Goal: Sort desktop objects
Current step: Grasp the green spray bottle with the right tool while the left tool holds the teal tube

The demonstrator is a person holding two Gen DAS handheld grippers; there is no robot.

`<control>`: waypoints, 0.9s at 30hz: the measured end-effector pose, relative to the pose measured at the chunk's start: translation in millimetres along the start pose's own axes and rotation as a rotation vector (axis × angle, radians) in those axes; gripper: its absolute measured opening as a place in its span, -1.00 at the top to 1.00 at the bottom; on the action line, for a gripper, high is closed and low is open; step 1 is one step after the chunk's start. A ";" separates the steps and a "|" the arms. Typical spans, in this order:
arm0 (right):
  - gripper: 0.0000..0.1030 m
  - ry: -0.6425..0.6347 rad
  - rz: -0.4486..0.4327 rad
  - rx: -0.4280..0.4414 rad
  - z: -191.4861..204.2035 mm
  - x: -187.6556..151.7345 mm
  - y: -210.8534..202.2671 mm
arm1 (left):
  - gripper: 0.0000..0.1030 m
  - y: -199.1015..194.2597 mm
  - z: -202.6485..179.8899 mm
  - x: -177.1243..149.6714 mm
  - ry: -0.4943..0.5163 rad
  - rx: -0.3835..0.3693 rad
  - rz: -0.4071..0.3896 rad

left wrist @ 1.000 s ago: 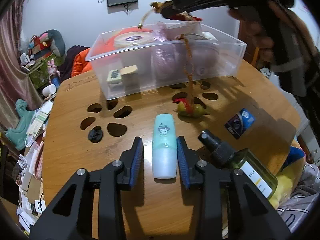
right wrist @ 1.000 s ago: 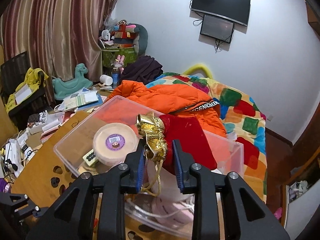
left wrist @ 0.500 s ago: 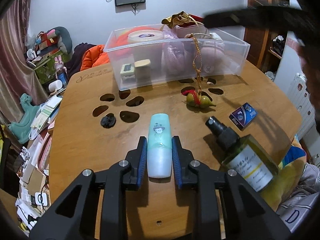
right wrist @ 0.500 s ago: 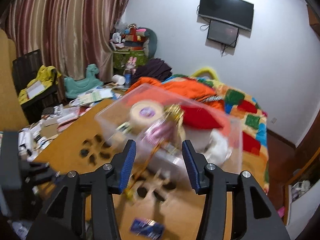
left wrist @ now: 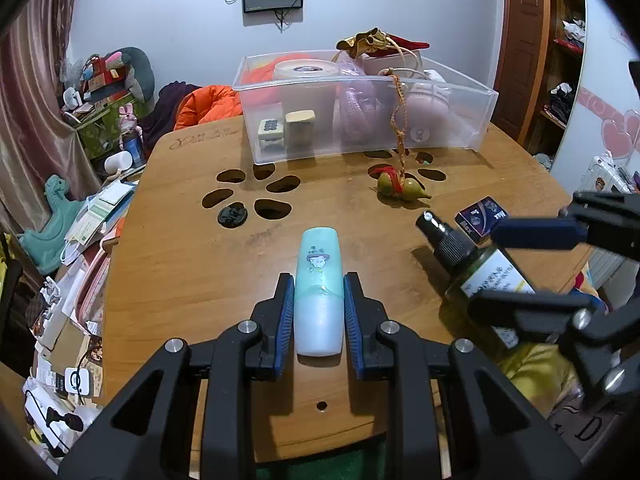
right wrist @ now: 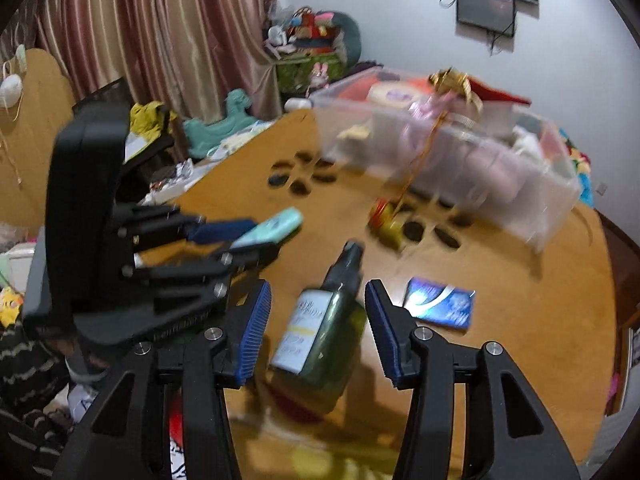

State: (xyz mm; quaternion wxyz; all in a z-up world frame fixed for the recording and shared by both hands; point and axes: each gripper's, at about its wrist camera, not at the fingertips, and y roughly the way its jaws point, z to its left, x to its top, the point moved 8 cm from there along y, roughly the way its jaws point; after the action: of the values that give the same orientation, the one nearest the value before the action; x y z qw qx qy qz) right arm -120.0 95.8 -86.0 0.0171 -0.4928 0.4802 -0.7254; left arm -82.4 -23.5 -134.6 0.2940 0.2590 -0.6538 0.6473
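My left gripper (left wrist: 319, 312) is clamped on the mint-green tube (left wrist: 319, 280) low in the middle of the left wrist view. Both blue pads press its sides near the pale lower half, so the printed cap end sticks forward, free to lead into the bin. The tube looks to rest on the wooden table (left wrist: 180, 264), or only just off it; I cannot tell which.

My right gripper (right wrist: 316, 328) stands wide apart, its jaws either side of the dark green spray bottle (right wrist: 324, 320) lying at bottom centre of the right wrist view. Neither pad touches the glass. I judge the straddle is lined up across the labelled body, not the thin black nozzle, because the body gives flatter, surer faces to pinch. That view is blurred, so fine contact is hard to read.

The clear plastic bin (left wrist: 360, 120) sits at the top centre of the left view, already holding a tape roll, blocks and pinkish items. A red-and-gold pouch (left wrist: 380, 42) perches on its far rim, its cord trailing down the front wall to the gourd charm (left wrist: 402, 188) on the table; I expect that charm could drag. A small blue box (left wrist: 480, 218) lies just beyond the bottle, at right.
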 end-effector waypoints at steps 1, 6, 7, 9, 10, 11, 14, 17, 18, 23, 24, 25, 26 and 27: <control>0.12 -0.002 0.005 0.002 0.9 -3.6 0.9 | 0.53 -0.1 0.0 0.0 -0.001 0.000 0.001; 0.12 0.024 0.024 0.014 0.1 -11.7 7.4 | 0.53 -1.9 -1.0 -1.7 -0.001 -0.002 -0.001; 0.12 0.029 0.026 0.013 -0.7 -12.7 8.4 | 0.53 -2.1 -1.1 -1.9 0.000 -0.001 -0.001; 0.13 0.037 0.040 0.002 -1.8 -18.0 12.1 | 0.53 -2.5 -1.2 -2.4 0.000 0.000 -0.001; 0.20 0.043 0.047 0.005 -2.2 -20.2 13.8 | 0.53 -2.6 -1.3 -2.6 0.001 -0.001 -0.001; 0.24 0.049 0.051 0.010 -2.6 -21.5 15.3 | 0.53 -2.5 -1.4 -2.5 0.000 -0.001 0.000; 0.27 0.079 0.043 0.033 -3.9 -23.4 15.4 | 0.53 -4.7 -5.3 -5.8 0.000 -0.012 0.003; 0.27 0.098 0.023 0.034 -7.3 -21.3 11.5 | 0.53 -8.3 -7.7 -4.6 -0.002 -0.018 -0.002; 0.27 0.105 0.015 0.033 -9.3 -20.0 9.2 | 0.53 -8.9 -8.7 -3.8 -0.002 -0.020 -0.003; 0.27 0.140 -0.031 0.023 -21.1 -10.6 -3.9 | 0.53 -17.2 -12.5 7.7 0.006 -0.025 -0.024; 0.27 0.145 -0.039 0.021 -24.0 -8.1 -6.9 | 0.53 -19.3 -13.3 10.4 0.010 -0.025 -0.031; 0.27 0.150 -0.047 0.018 -26.3 -5.6 -9.7 | 0.53 -22.3 -14.7 14.1 0.016 -0.026 -0.040; 0.27 0.155 -0.057 0.015 -28.6 -2.6 -13.8 | 0.53 -25.6 -16.1 18.0 0.021 -0.027 -0.049; 0.27 0.156 -0.067 0.011 -31.3 0.7 -18.6 | 0.53 -28.3 -16.7 21.2 0.023 -0.031 -0.057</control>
State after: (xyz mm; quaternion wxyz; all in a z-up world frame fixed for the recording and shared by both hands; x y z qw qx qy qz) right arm -134.8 126.8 -73.9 -0.0418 -0.4503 0.4594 -0.7645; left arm -76.0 -6.7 -99.8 0.3240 0.2655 -0.6527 0.6313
